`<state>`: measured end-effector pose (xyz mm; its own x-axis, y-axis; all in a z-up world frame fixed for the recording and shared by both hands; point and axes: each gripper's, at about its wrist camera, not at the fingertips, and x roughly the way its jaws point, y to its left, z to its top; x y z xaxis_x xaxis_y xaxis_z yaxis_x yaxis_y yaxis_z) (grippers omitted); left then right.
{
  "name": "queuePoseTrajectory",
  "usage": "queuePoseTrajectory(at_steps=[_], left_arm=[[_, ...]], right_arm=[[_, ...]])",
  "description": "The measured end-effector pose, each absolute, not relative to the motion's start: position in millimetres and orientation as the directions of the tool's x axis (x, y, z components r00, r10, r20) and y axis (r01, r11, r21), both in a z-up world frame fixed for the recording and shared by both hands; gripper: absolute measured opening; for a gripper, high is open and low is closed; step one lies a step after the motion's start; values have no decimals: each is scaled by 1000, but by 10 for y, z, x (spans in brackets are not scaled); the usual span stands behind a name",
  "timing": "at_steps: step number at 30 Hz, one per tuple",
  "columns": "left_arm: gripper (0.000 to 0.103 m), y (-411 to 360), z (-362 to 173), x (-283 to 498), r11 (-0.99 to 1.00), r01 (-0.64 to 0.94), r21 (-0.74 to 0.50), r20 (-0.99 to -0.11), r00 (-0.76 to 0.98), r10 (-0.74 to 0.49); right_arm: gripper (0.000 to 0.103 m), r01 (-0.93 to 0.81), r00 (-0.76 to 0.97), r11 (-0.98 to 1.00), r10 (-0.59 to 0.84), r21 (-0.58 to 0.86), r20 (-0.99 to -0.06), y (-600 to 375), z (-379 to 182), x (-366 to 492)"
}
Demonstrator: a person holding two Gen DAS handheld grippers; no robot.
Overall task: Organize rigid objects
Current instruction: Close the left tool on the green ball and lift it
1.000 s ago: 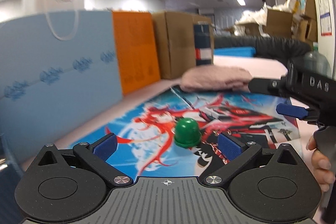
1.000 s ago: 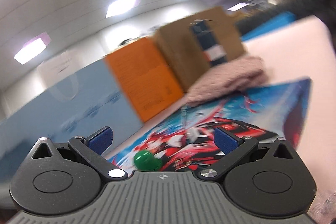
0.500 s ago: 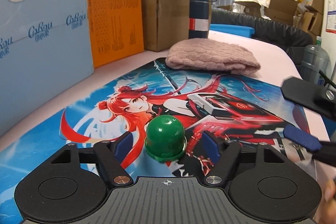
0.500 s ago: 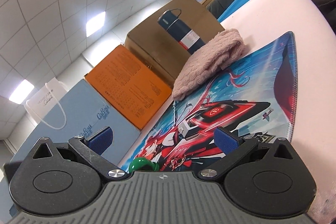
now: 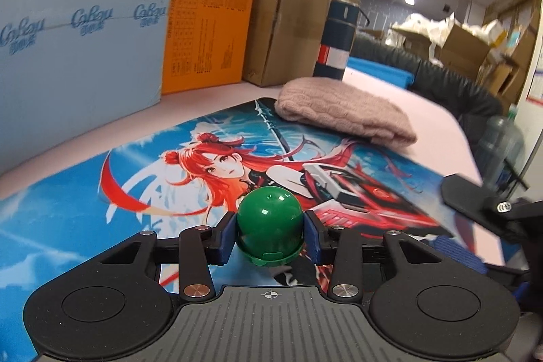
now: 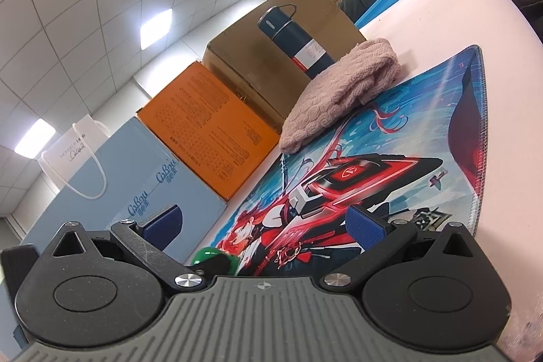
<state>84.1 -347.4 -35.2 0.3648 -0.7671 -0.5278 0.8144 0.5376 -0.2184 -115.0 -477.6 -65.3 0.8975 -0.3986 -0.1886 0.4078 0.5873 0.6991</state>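
Left wrist view shows the left gripper, its jaws just closing, pinching the green dome at lower centre on the printed mat. The right gripper stands spread, empty. The smooth, rounded dome could squirt out if lifted abruptly.

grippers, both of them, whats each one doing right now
Left gripper: jaws have just been closing, pads now against the green dome piece on the printed mat.
Right gripper: open, nothing between its fingers.
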Motion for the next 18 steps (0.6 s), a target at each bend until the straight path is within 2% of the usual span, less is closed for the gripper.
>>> queuePoseTrajectory(at_steps=[4, 7, 11, 15, 18], left_arm=[[40, -3275, -309, 846, 518, 792, -323, -505, 319, -802], [40, -3119, -299, 856, 491, 766, -415, -476, 277, -835], [40, -2909, -313, 913, 456, 694, -557, -431, 228, -873], [40, -2686, -305, 992, 421, 606, -675, -374, 212, -903], [40, -2537, -312, 1045, 383, 529, -757, -327, 201, -923]], right_arm=[[103, 400, 907, 596, -366, 696, -208, -4768, -633, -1128], [103, 339, 937, 578, -283, 743, -207, -4778, -622, -1121], [103, 236, 968, 506, -194, 830, -157, -4766, -632, -1138], [103, 225, 973, 523, -167, 822, -160, -4652, -596, -1127], [103, 169, 985, 531, -119, 830, -125, -4541, -574, -1125]])
